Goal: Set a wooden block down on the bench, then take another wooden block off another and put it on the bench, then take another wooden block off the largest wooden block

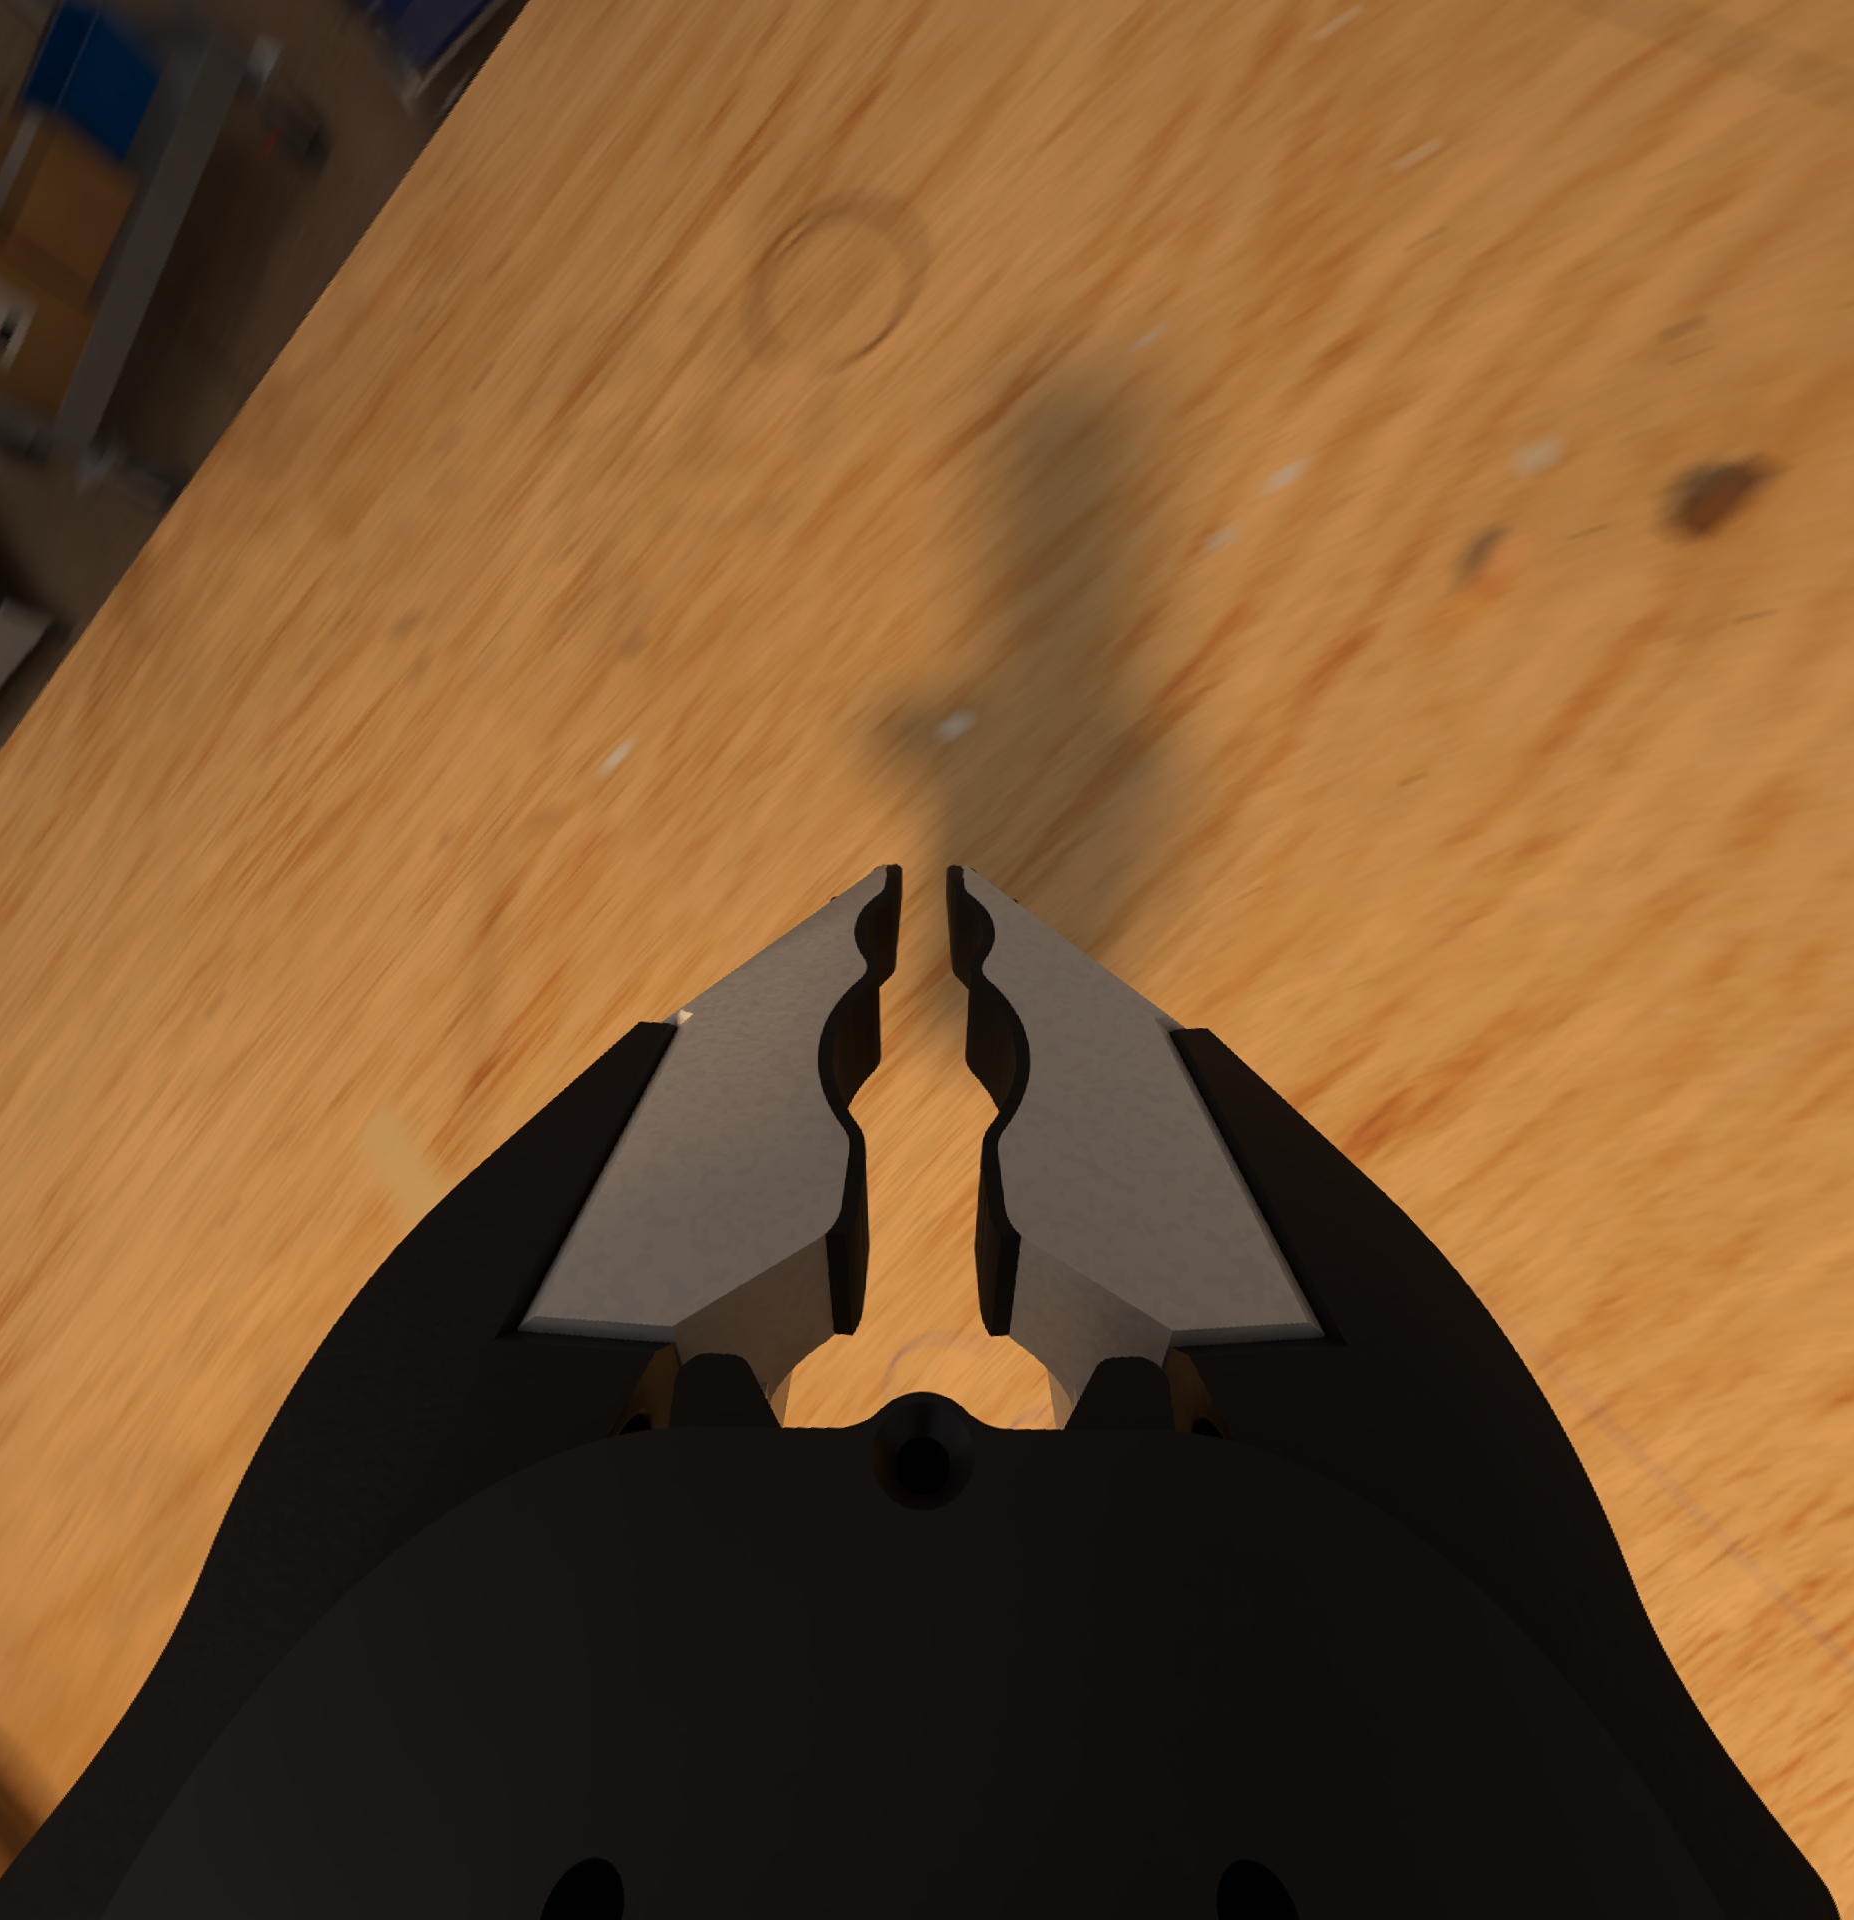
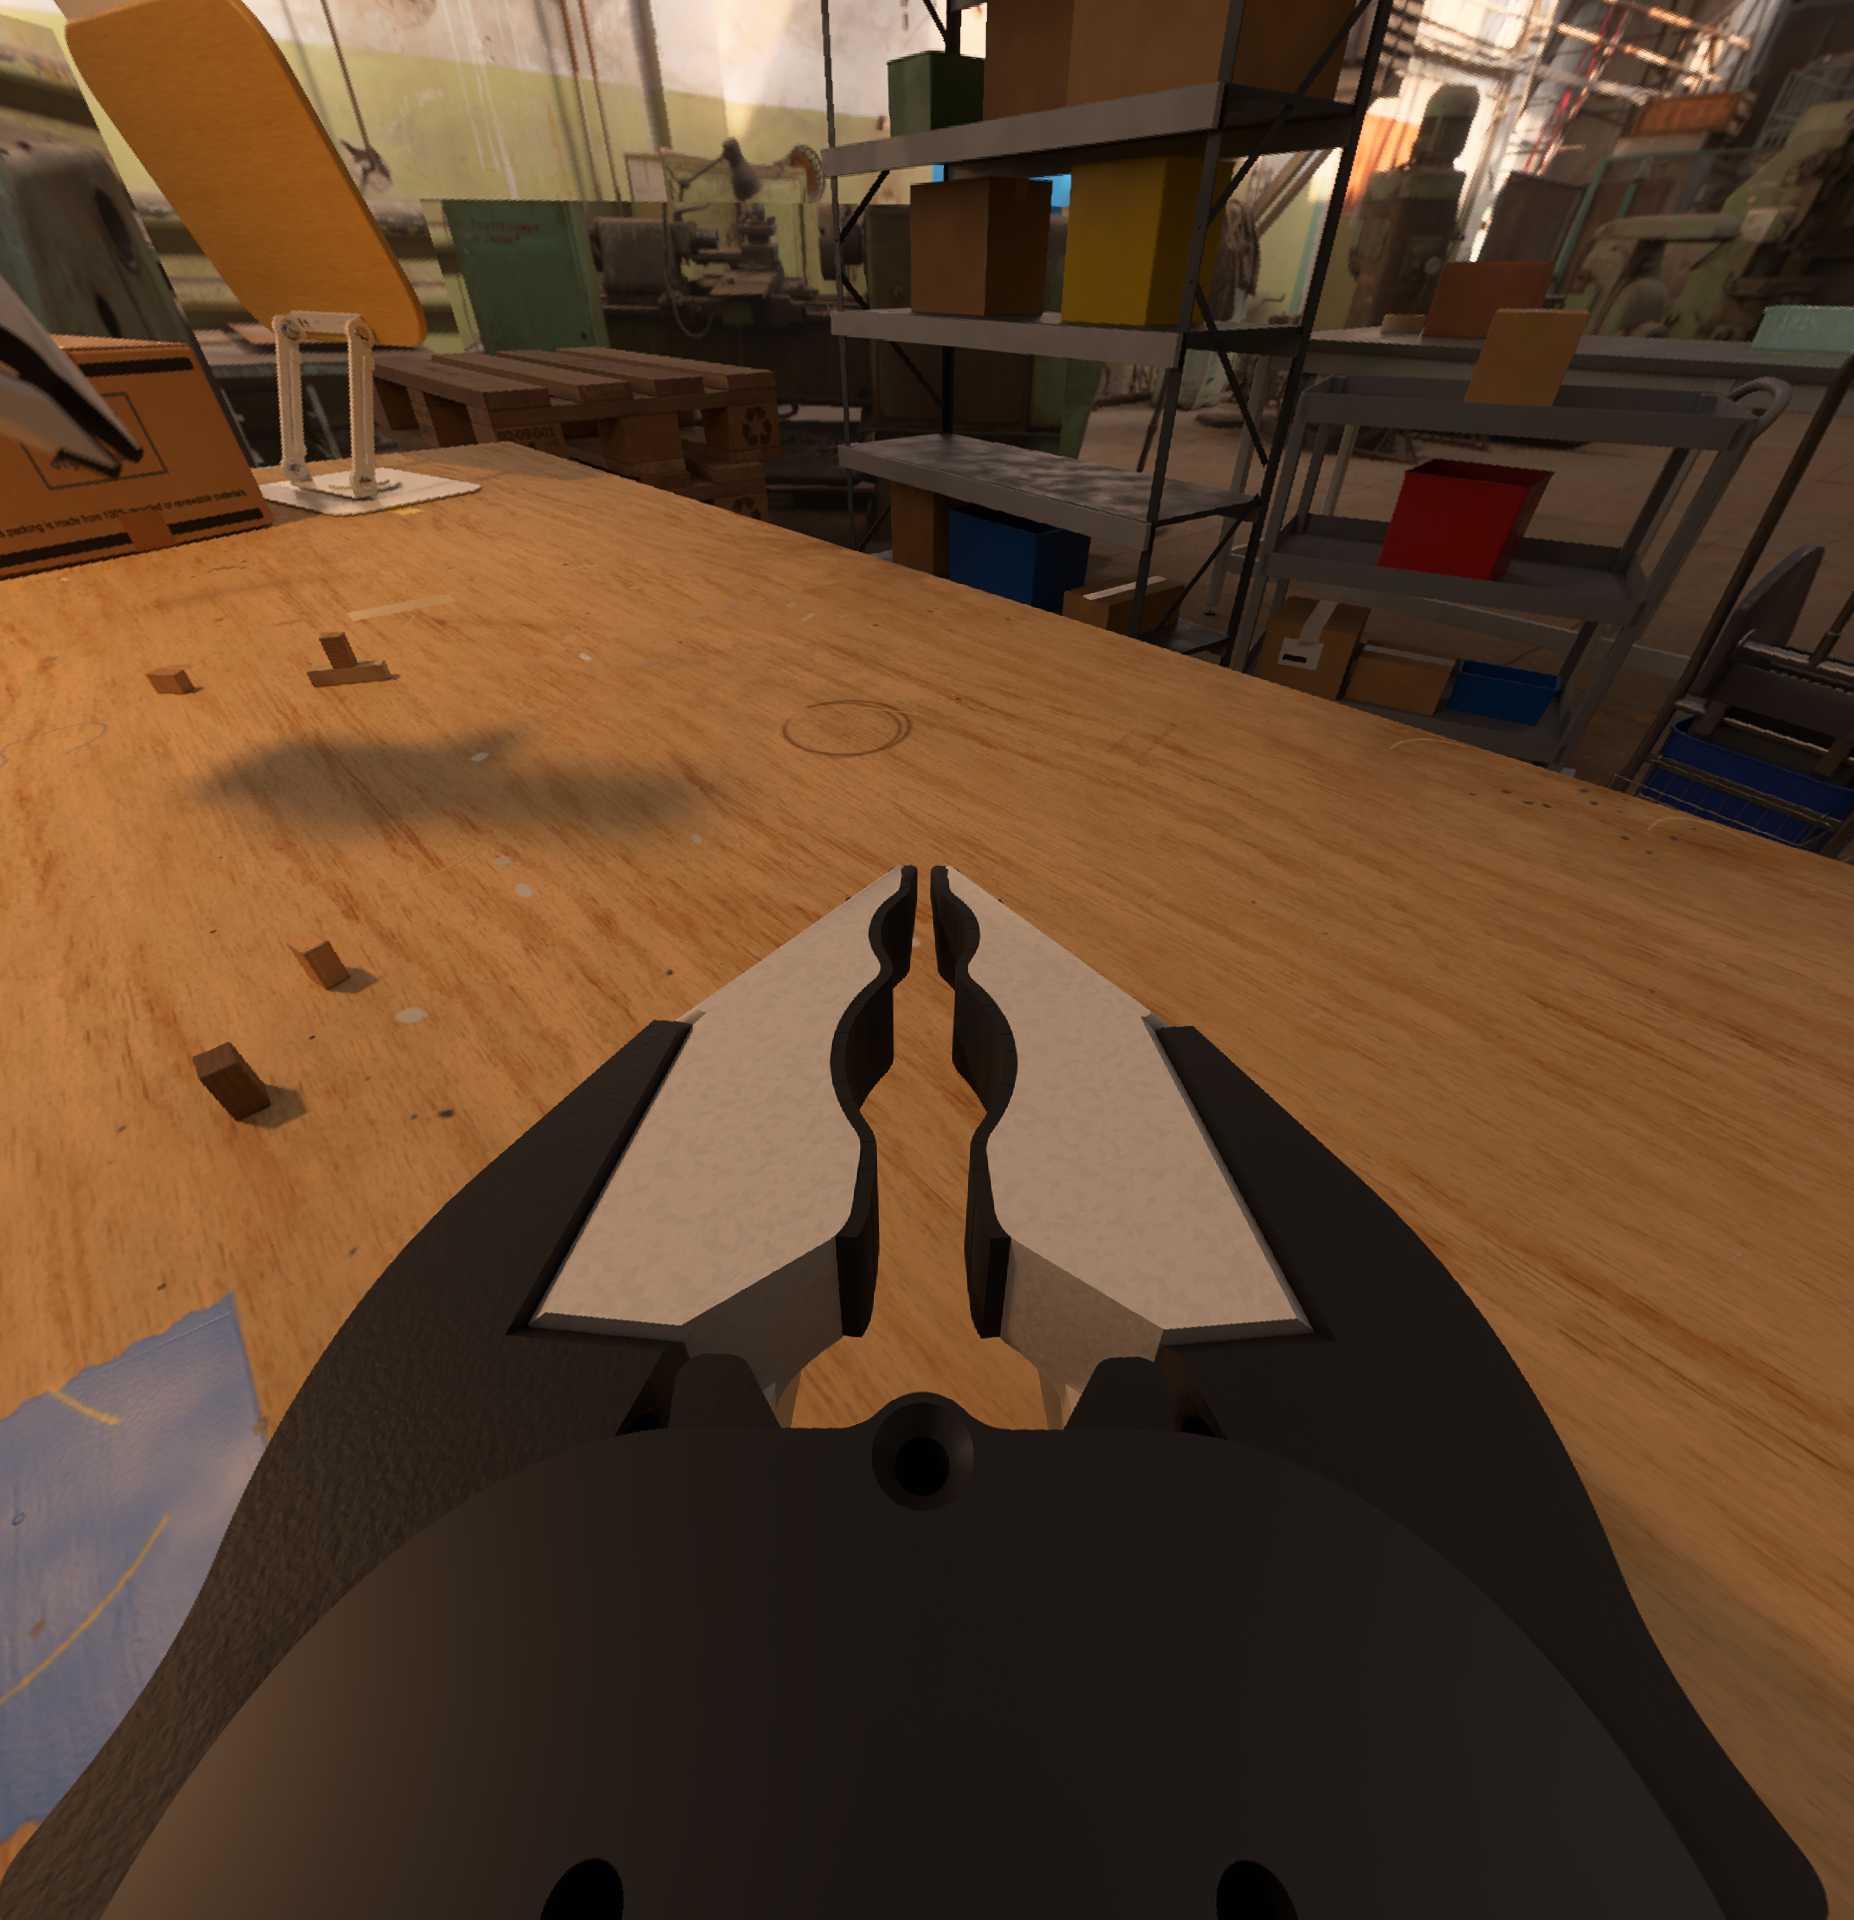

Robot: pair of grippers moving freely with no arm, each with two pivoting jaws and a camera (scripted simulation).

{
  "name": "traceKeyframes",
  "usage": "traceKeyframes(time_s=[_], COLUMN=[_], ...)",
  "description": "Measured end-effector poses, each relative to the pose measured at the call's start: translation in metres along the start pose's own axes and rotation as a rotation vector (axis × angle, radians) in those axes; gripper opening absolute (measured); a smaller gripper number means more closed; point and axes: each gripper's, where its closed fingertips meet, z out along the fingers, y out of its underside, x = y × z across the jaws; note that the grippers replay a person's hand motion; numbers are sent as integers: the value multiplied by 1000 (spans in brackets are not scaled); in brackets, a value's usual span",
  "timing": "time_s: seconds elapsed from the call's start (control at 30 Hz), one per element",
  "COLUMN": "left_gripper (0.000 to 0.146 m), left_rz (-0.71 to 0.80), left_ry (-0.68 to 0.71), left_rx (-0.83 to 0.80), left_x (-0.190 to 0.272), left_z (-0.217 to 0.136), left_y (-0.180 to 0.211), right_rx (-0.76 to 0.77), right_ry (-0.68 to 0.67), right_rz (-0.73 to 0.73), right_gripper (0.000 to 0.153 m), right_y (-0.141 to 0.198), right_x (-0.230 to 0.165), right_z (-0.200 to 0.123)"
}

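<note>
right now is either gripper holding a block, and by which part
Nothing is held. The left gripper and right gripper are both nearly closed with only bare bench between their fingers.

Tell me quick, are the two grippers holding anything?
Left gripper: jaws nearly shut, holding nothing, over bare bench.
Right gripper: jaws nearly shut, holding nothing.
</note>
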Motion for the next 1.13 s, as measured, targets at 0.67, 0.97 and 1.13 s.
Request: traceKeyframes(time_s=[0.67, 0.97, 1.13], left_gripper=[9, 9, 9], left_rz=[-404, -133, -181], left_ry=[52, 322, 886], left_rx=[-505, 100, 343], left_x=[-82, 43, 163], left_z=[82, 18, 36], left_y=[132, -47, -114], right_rx=[-19, -2, 68], right_ry=[4, -27, -158], right_rz=[14, -15, -132], right_gripper=[2, 3, 3], right_y=[6, 0, -16], right_x=[2, -8, -54], right_z=[2, 1, 2])
